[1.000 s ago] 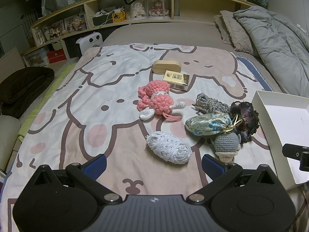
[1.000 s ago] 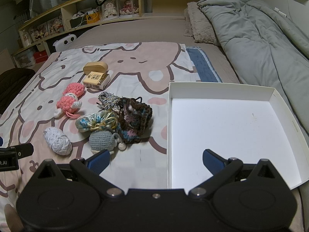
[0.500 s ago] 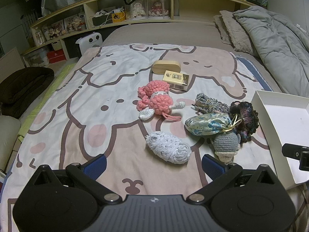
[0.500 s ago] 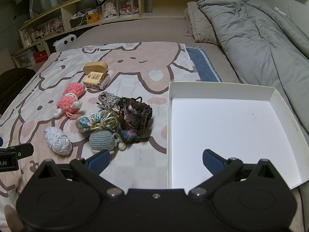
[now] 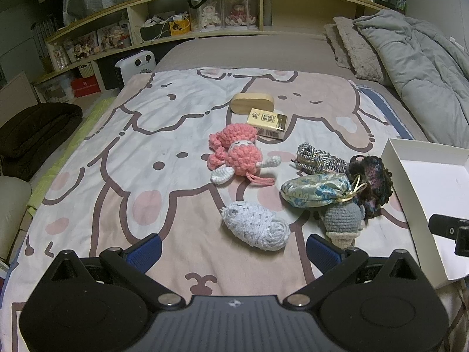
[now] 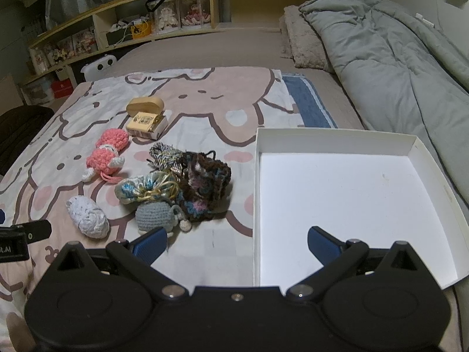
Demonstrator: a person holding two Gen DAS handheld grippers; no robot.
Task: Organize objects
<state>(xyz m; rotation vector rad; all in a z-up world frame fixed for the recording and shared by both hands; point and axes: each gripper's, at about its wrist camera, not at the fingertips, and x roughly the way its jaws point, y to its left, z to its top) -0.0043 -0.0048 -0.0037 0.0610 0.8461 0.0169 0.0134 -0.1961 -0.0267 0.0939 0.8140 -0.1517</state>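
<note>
- Broadly, the bedspread [image 5: 123,158] with a cartoon print covers the near half of the bed; its lower edge is hidden behind both gripper bodies.
- White box [image 6: 337,193]: open, shallow, nothing inside. It lies on the bedspread at the right, directly ahead of the right gripper [image 6: 234,242]; its near rim is cut off behind that gripper's right finger. In the left wrist view only its left part shows.
- Right gripper: jaws spread wide, holding nothing.
- Left gripper [image 5: 233,249]: jaws spread wide, holding nothing. A black part of it shows at the left edge of the right wrist view, with the partial lettering "AI".
- Dark crochet pouch [image 6: 205,187]: nearest the box, apart from its left wall.
- Brocade pouch [image 5: 316,190]: touches the dark pouch; gold cord at its mouth.
- White crochet piece [image 5: 255,228]: just ahead of the left gripper, between its fingers' lines.
- Pink crochet doll [image 5: 237,152]: farther out, left of the cluster.
- Grey crochet toy [image 5: 343,223]: partly under the brocade pouch, near the left gripper's right finger.
- Striped cord bundle [image 5: 316,158]: behind the pouches.
- Wooden case [image 5: 252,104]: farthest out.
- Yellow card box [image 5: 268,123]: against the case; its print is too small to read.
</note>
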